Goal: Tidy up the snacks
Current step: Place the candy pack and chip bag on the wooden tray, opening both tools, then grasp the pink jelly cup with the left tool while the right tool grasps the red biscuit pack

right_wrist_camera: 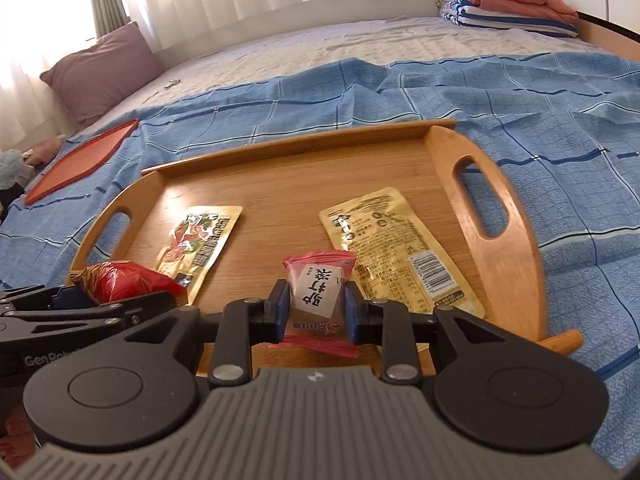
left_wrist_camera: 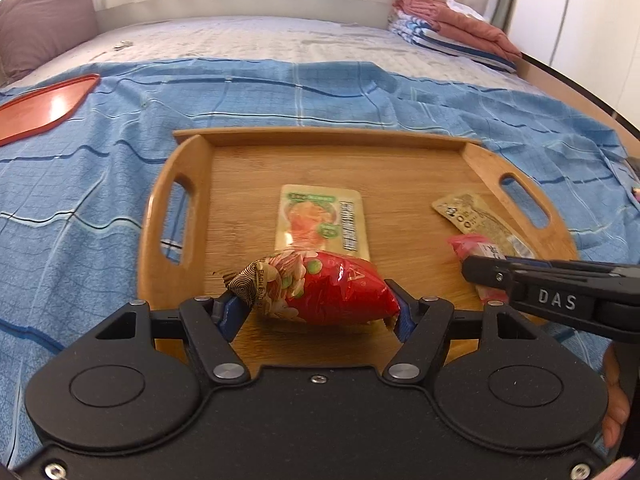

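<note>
Snacks sit in both sets of fingers above a wooden tray (left_wrist_camera: 192, 200) that lies on a blue checked sheet (left_wrist_camera: 80, 200) spread over a bed. The left gripper (left_wrist_camera: 316, 304) has its fingers about half apart, the blue pads pressing on the two ends of a puffy red snack bag (left_wrist_camera: 336, 288), which hangs over the tray's near edge, toward its left handle. The right gripper (right_wrist_camera: 316, 312) has its fingers drawn nearly together and pinches a small pink packet (right_wrist_camera: 320, 296) with a white label, held over the near edge of the tray, right of its middle. On the tray floor, a flat yellow packet with an orange picture (left_wrist_camera: 320, 216) lies near the centre, just beyond the red bag. Another flat yellow packet with a barcode (right_wrist_camera: 400, 252) lies by the tray's right handle, just beside the pink packet. Off the tray, an orange lid (left_wrist_camera: 44, 108) rests on the sheet toward the bed's left edge. A purple pillow (right_wrist_camera: 104, 68) leans at the far left corner of the bed, and folded towels (right_wrist_camera: 508, 4) are stacked at the far right corner.
</note>
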`<state>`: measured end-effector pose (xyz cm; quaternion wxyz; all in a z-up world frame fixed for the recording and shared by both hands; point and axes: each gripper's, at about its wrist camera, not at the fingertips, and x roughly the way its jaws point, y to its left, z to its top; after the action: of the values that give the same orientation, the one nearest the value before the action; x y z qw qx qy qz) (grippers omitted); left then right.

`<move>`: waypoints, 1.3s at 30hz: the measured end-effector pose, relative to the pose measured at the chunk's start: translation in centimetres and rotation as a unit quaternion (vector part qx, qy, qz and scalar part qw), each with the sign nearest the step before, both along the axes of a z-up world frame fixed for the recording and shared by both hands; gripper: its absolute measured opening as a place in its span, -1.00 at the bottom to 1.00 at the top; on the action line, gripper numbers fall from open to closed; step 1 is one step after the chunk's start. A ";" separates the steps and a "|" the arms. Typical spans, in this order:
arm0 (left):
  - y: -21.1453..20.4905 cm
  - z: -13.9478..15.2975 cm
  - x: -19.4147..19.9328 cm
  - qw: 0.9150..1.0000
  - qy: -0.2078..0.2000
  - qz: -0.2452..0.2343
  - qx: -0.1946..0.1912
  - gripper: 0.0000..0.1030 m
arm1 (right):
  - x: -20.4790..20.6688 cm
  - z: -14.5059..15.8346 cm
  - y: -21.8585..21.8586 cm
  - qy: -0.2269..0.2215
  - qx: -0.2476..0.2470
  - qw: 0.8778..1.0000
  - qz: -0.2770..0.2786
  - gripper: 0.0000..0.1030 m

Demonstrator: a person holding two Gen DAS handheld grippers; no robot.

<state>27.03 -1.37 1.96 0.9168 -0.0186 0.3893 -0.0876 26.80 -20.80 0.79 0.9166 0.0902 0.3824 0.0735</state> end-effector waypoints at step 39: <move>3.7 3.8 -14.7 0.996 -0.090 -0.024 0.003 0.91 | -12.0 2.7 -0.4 -0.058 -0.079 0.993 0.066 0.47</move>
<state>12.36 2.29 5.79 0.9458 0.0014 0.3057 -0.1099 14.77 -21.23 3.52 0.9345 -0.0123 0.3387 0.1090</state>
